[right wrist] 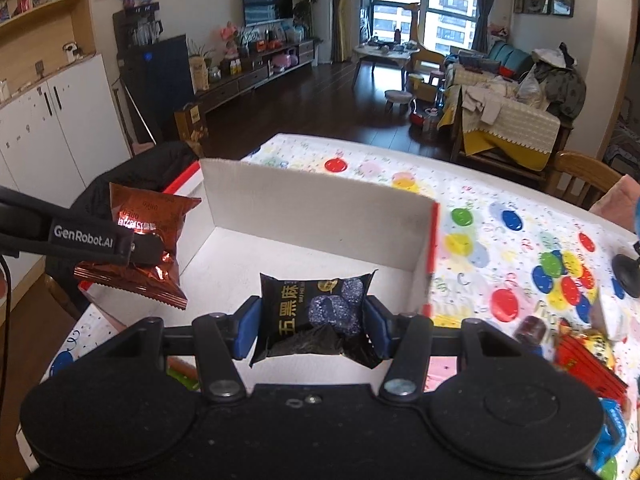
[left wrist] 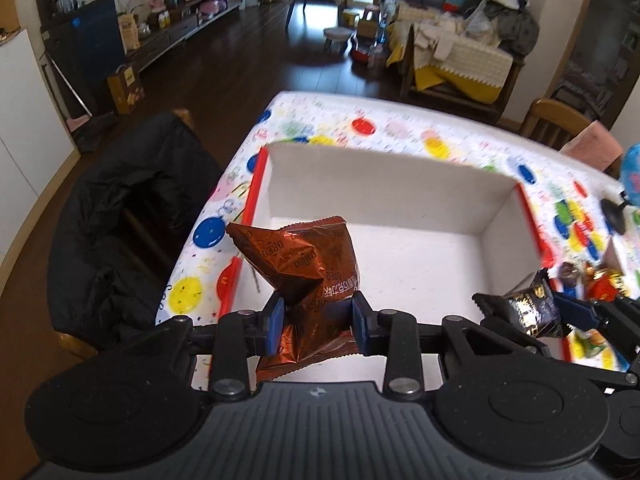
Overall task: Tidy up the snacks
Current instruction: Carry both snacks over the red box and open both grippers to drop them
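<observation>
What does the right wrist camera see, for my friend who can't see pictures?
The right gripper holds a black snack packet over an open white box on a balloon-print tablecloth. At left, the left gripper holds a brown Oreo packet.

Both grippers are matte black with blue finger pads point(left wrist: 275, 322), silver pivot screws and ribbed housings; the left gripper point(right wrist: 136, 246) reads "GenRobot.AI" in white.
</observation>
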`<state>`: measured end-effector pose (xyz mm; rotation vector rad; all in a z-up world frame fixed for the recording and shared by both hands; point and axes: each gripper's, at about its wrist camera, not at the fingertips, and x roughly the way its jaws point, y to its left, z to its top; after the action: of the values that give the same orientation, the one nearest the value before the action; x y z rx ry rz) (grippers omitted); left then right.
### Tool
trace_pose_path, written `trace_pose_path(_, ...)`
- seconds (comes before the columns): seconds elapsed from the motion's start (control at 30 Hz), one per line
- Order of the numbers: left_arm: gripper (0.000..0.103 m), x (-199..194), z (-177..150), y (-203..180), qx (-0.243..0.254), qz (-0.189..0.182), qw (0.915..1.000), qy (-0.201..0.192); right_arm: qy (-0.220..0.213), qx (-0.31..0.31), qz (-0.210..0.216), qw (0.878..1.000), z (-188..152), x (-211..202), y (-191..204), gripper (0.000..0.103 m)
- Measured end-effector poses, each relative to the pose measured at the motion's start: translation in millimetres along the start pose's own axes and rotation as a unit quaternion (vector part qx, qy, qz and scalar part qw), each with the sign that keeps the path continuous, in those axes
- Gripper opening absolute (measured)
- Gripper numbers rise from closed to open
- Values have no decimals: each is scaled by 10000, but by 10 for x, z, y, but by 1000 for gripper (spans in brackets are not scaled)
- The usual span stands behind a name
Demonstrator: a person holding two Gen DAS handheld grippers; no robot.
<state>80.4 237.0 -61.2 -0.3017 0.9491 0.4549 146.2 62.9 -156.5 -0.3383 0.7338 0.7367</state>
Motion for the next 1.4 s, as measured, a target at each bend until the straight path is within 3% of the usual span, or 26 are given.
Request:
trace_pose_path(0.5, 35, 465, -40, -29, 419, 94, 9983, 389, 560, -16, 51, 9984, -103, 469, 89, 56)
trace_pose_path(0.87, 37, 503, -81, -45, 477, 69, 9981, 378, 579, 45, 37, 9983, -141, 486, 83, 65)
trace_pose_path(1.1, 52, 373, -81, -30, 391, -53, 9989, 256, 433, 172, 12, 9989, -136, 356, 36, 76)
trace_pose_path(1.4, 63, 54, -74, -42, 282, -306, 9991, -118, 90, 583, 9, 9983, -111, 11, -101, 89)
